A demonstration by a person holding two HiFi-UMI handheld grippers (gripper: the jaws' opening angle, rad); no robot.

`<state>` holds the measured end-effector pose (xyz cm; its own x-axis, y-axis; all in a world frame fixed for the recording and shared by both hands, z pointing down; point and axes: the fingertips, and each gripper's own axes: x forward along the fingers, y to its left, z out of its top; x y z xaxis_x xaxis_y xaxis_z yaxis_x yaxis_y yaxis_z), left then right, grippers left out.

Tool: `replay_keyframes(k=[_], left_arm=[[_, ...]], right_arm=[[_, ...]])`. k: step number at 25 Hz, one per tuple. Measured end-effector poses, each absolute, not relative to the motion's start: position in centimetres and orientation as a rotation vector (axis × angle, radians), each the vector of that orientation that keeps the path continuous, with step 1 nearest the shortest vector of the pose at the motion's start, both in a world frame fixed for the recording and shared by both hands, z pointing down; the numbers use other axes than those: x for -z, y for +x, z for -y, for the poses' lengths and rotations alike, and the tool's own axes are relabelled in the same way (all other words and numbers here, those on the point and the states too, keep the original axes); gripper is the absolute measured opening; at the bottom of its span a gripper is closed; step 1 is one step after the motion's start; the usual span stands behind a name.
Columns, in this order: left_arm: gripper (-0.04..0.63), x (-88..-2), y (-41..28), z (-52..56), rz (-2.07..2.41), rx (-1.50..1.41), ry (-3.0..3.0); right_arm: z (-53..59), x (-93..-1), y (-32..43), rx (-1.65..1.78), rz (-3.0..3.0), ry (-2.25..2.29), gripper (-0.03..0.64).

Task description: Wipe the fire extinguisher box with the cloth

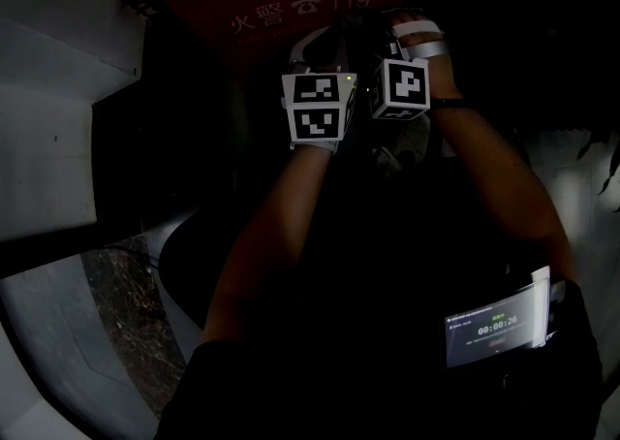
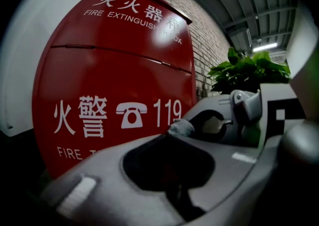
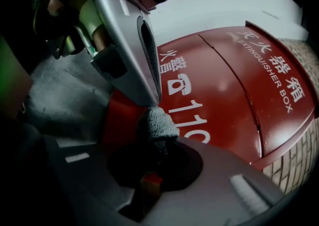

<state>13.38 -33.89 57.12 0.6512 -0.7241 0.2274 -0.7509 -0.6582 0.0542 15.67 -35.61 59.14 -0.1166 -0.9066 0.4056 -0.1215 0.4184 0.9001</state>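
1. Fire extinguisher box (image 2: 114, 70): red, with white lettering and "119" on its front. It stands straight ahead of both tools, close beyond their tips, and fills most of each gripper view.
2. Left tool (image 2: 168, 136): its jaws are drawn narrow and pinched together, with a small grey tuft of the cloth (image 2: 180, 128) caught at their tips.
3. Right tool (image 3: 162, 144): its jaws are likewise closed, and the cloth pokes out of them in a rounded grey fold toward the box front.
4. The 2 tools are held up side by side, nearly touching. The left tool's tip comes down onto the same fold that the right tool grips, so the cloth spans the 2 tips.
5. The cloth sits just in front of the "119"; whether it touches the red surface, I cannot tell.
6. The head view is very dark. The left marker cube (image 1: 318, 109) and the right marker cube (image 1: 400, 87) show pale, close together, with the box just beyond them.
7. A leafy green plant (image 2: 249, 70) stands to the right of the left tool, past the right tool. A brick wall (image 2: 212, 46) rises behind the box on that side.
8. A small lit screen (image 1: 494, 329) sits well behind the right tool, near the person's body.
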Motion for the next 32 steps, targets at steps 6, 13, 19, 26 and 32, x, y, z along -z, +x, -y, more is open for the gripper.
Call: replay_keyframes(k=[6, 13, 19, 26, 32], left_arm=[[0.002, -58.3, 12.8, 34.8, 1.255, -0.286, 2.689], [0.002, -60.2, 13.1, 35.0, 1.225, -0.325, 2.679], [0.002, -62.7, 12.9, 35.2, 1.230, -0.391, 2.663], [0.002, -63.9, 14.3, 34.0, 1.144, -0.430, 2.637], [0.002, -64.5, 13.9, 34.1, 1.140, -0.442, 2.594]], right_arm=[[36.1, -61.3, 15.1, 0.857, 1.566, 0.883, 0.028], [36.1, -63.1, 14.7, 0.815, 1.586, 0.860, 0.028], [35.9, -66.1, 14.7, 0.747, 1.601, 0.796, 0.026], [35.7, -69.7, 14.9, 0.687, 1.603, 0.726, 0.026], [35.4, -72.3, 15.1, 0.674, 1.611, 0.674, 0.028]])
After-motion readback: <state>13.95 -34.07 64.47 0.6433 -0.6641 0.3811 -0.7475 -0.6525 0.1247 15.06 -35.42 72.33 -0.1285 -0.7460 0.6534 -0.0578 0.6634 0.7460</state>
